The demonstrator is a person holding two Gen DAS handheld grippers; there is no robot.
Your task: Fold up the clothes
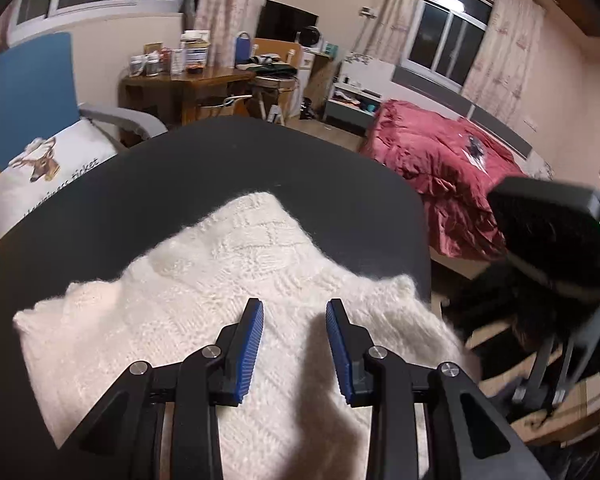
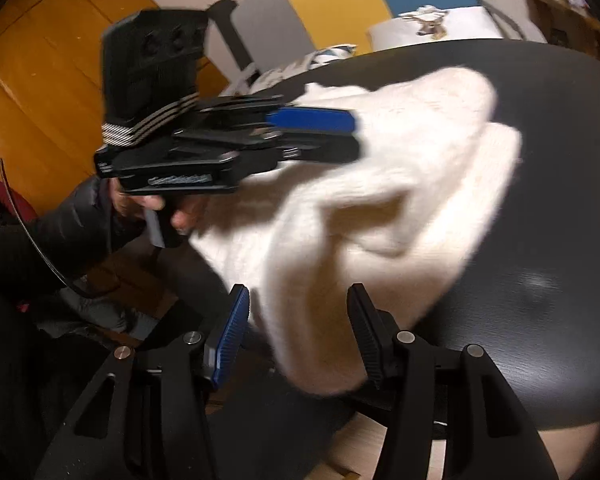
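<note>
A white fluffy knit sweater (image 1: pixel 228 280) lies bunched on the round black table (image 1: pixel 180 168). My left gripper (image 1: pixel 295 308) is open just above the sweater's near part, nothing between its blue pads. It also shows in the right wrist view (image 2: pixel 352 132), hovering over the sweater (image 2: pixel 400 184). My right gripper (image 2: pixel 298 296) is open at the table's (image 2: pixel 540 280) near edge, its jaws on either side of a hanging fold of the sweater. The right gripper's body (image 1: pixel 548 232) shows blurred at the right of the left wrist view.
A bed with a red quilt (image 1: pixel 440 168) stands beyond the table. A chair with a deer-print cushion (image 1: pixel 48 172) is at the left. A cluttered wooden desk (image 1: pixel 188 80) is at the back. An orange wooden floor (image 2: pixel 40 80) lies beside the table.
</note>
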